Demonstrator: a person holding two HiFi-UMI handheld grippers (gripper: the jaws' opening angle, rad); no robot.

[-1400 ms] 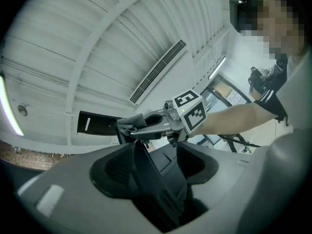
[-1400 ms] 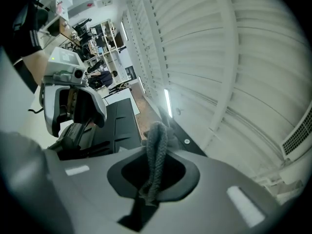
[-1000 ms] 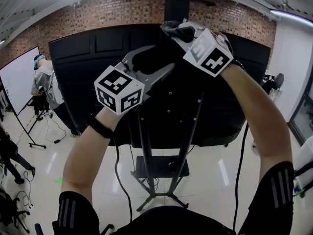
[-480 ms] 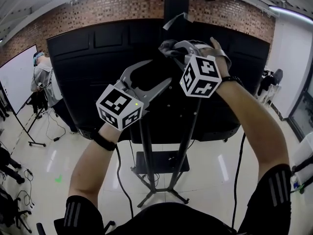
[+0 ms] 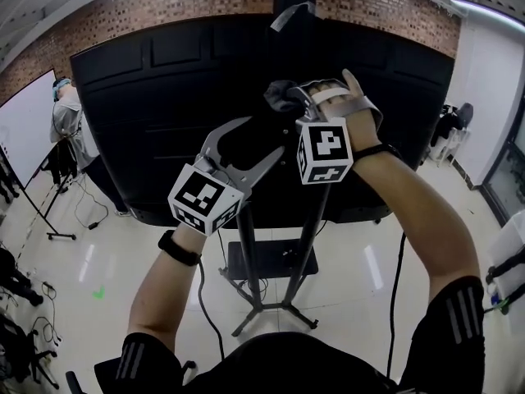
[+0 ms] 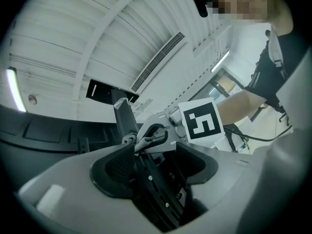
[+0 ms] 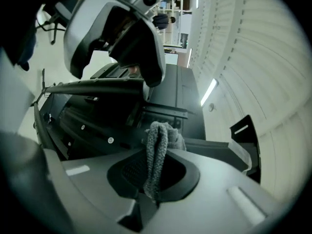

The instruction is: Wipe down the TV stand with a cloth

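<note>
**Cloth held high behind the big screen**

The black back panel point(image 5: 148, 113) of a large screen fills the far side before a brick wall point(image 5: 164, 6). The TV stand point(image 5: 244, 253) rises from a glossy floor, and a whiteboard point(image 5: 29, 130) and a bystander point(image 5: 70, 130) stand far left. My right gripper point(image 5: 287, 97) pinches a grey knit cloth point(image 7: 158, 140) high before the panel. Only that gripper's own view shows the fold clamped between the pads. My left gripper point(image 5: 267, 135), just beside it, has its jaws spread, with a black drilled bar point(image 6: 156, 189) showing between them; I cannot tell whether they touch it. Each cube point(image 5: 205, 199) bears black-and-white square markers.
</note>
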